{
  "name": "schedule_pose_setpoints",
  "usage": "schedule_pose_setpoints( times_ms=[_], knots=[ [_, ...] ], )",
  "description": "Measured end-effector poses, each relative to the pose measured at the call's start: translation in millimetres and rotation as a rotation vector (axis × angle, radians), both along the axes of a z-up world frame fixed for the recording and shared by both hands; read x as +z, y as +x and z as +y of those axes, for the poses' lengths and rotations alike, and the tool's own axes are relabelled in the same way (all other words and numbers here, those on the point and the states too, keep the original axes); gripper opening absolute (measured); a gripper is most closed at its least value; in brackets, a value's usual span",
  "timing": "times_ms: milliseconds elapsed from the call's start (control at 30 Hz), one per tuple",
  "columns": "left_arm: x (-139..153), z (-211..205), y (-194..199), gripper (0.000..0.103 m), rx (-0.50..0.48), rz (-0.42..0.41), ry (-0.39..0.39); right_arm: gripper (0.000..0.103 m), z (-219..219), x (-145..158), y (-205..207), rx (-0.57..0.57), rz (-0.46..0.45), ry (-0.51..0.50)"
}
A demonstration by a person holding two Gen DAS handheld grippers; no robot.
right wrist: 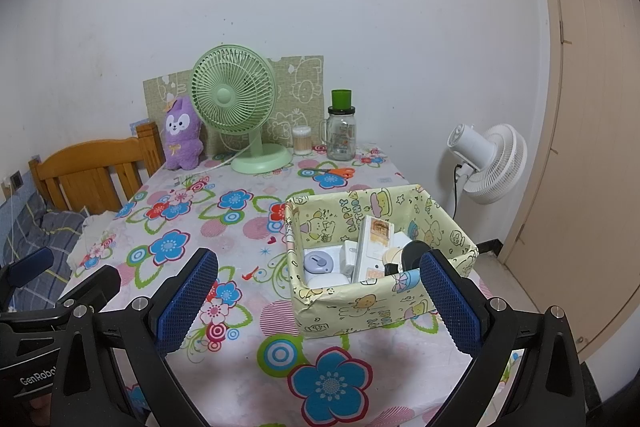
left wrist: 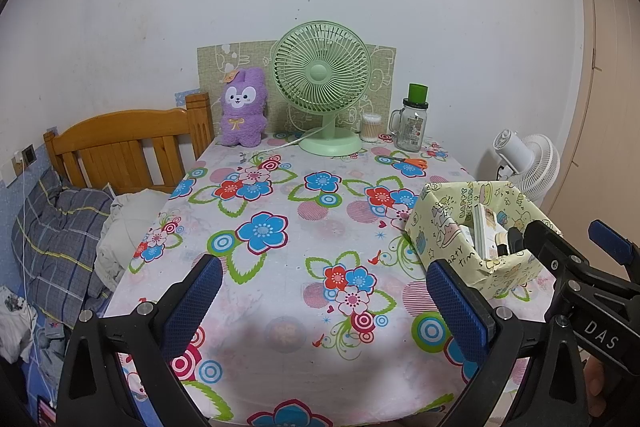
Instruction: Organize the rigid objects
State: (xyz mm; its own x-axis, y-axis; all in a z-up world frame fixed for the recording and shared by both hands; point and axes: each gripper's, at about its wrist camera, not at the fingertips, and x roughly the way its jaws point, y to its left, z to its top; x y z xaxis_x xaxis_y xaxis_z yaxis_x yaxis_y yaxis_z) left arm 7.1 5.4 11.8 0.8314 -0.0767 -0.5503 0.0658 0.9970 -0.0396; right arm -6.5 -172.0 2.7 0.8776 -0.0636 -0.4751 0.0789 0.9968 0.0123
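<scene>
A yellow cartoon-paper box (right wrist: 360, 307) stands on the floral table at the right, also in the left wrist view (left wrist: 448, 227). It holds several small items: a tall white carton (right wrist: 374, 243), a lilac round case (right wrist: 318, 263), a black round object (right wrist: 414, 253). My right gripper (right wrist: 320, 291) is open and empty, just before the box's near wall. My left gripper (left wrist: 324, 291) is open and empty over the table's near middle, left of the box. Orange-handled scissors (right wrist: 332, 172) lie at the back.
At the table's back stand a green desk fan (left wrist: 320, 87), a purple plush (left wrist: 243, 111), a cotton-swab tub (left wrist: 371, 127) and a glass mug-jar with green lid (left wrist: 412, 123). A wooden bed headboard (left wrist: 128, 147) is left; a white floor fan (right wrist: 488, 163) and a door are right.
</scene>
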Motion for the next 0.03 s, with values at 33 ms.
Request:
schedule_pose_setpoints(
  times_ms=[33],
  knots=[
    [0.0, 0.0, -0.1, 0.103, 0.0, 0.0, -0.001, 0.102, 0.0, 0.0, 0.0, 0.0, 0.0, 0.002]
  ],
)
